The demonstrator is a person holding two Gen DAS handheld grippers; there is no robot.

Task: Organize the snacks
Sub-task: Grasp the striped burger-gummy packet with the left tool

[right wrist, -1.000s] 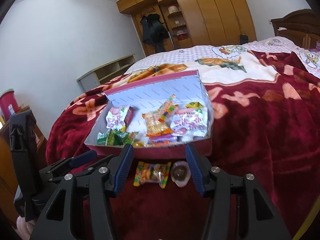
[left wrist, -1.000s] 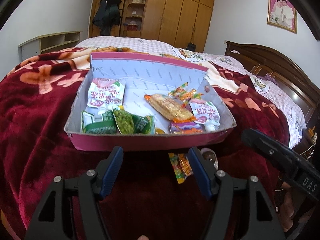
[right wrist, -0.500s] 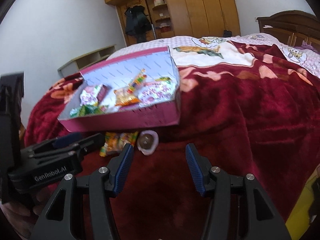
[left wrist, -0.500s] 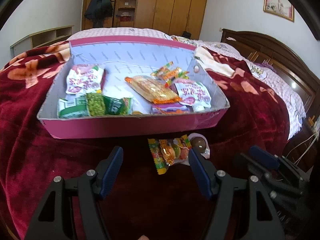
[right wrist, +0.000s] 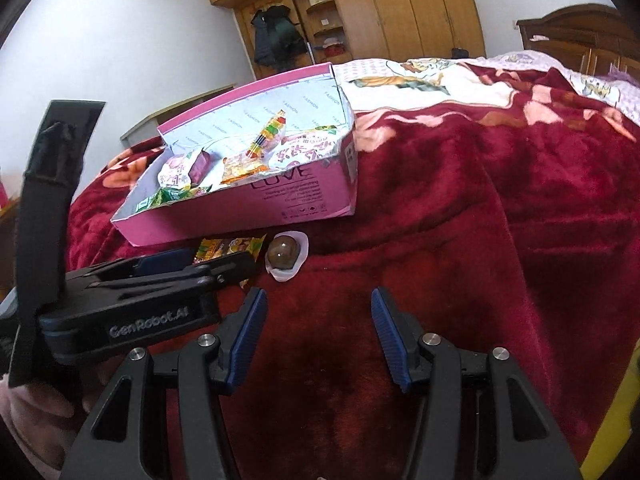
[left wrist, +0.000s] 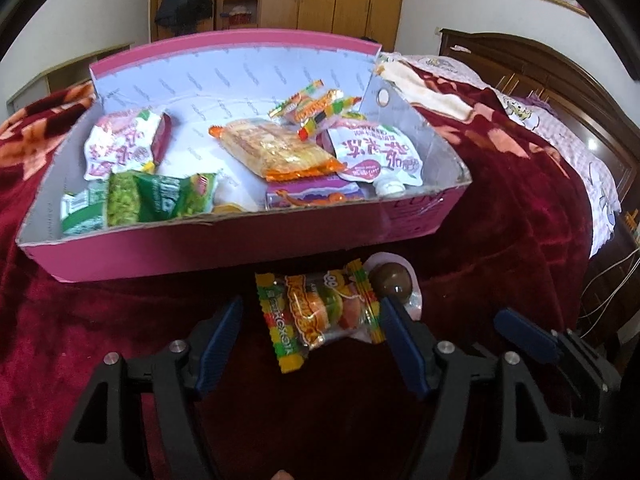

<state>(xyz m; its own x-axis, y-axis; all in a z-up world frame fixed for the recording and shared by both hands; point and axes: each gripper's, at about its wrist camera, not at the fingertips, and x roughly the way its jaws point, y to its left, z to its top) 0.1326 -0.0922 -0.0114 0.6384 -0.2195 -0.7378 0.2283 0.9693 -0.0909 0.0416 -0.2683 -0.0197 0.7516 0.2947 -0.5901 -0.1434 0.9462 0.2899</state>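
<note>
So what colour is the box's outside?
Pink box with dark print; right wrist view shows it best.

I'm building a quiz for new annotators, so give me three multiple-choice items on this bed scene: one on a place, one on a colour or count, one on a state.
1. Where does the gummy candy packet lie?
A. inside the box
B. on the blanket in front of the box
C. on the headboard

2. What colour is the outside of the snack box?
A. pink
B. green
C. black

3. How stands the left gripper?
A. shut on the packet
B. open, a finger on each side of the packet
C. out of view

Answers:
1 B: the packet rests on the red blanket below the box's near wall, beside the round brown candy.
2 A: the near wall and rim are pink.
3 B: the blue pads stand apart on either side of the packet, not pressing it.
</note>
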